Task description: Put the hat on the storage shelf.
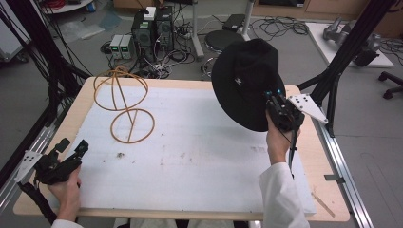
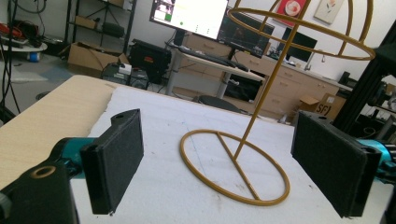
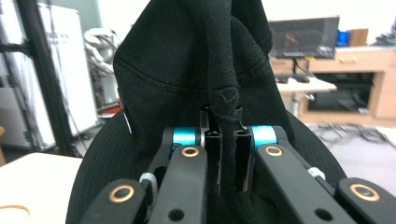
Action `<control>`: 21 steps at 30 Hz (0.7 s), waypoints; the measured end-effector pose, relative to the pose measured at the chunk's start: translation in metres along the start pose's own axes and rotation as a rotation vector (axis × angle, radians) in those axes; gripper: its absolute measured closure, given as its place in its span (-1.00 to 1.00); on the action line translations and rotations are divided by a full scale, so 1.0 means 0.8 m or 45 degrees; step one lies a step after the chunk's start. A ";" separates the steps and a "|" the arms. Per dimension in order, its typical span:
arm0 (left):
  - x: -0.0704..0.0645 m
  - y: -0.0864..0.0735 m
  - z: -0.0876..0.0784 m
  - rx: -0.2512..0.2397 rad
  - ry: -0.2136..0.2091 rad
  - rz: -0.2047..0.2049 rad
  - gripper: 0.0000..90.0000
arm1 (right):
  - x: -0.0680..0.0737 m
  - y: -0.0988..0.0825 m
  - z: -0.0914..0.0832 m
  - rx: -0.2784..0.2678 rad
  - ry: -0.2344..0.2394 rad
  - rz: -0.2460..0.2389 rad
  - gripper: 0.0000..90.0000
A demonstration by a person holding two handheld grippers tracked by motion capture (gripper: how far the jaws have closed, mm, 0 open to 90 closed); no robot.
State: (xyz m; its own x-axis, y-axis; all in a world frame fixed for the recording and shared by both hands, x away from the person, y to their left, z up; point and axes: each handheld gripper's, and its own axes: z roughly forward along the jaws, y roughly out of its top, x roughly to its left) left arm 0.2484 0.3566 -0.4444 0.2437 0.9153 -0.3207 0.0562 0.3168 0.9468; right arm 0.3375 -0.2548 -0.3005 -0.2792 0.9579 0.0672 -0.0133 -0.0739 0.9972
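Hat (image 1: 244, 78) brim-down, crown tilted upward.

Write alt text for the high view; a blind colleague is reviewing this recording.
The right hand-held gripper holds a black hat by its brim, lifted above the right side of a white-covered table. A gold wire hat stand sits at the table's far left, and the left hand-held gripper rests open at the near left corner.

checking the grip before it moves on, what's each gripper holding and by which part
The right gripper holds the black hat by its brim, pinched between the fingers, off the table. The left gripper is open and holds nothing.
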 end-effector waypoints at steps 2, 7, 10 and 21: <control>0.001 0.000 0.000 0.001 -0.004 -0.004 -0.62 | 0.010 0.009 0.000 -0.012 0.025 -0.011 0.96; 0.003 0.001 -0.001 -0.002 -0.002 -0.005 -0.62 | 0.030 0.025 0.002 -0.041 0.084 -0.031 0.96; 0.005 0.001 -0.001 -0.003 -0.002 -0.006 -0.62 | 0.041 0.034 0.005 -0.058 0.116 -0.047 0.96; 0.005 0.001 0.000 -0.002 -0.015 -0.008 -0.62 | 0.091 0.059 0.026 -0.089 0.243 -0.100 0.96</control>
State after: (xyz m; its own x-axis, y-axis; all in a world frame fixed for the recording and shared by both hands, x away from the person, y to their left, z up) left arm 0.2493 0.3609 -0.4447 0.2548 0.9102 -0.3265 0.0562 0.3232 0.9447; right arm 0.3369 -0.1826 -0.2480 -0.4512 0.8921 -0.0244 -0.1064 -0.0266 0.9940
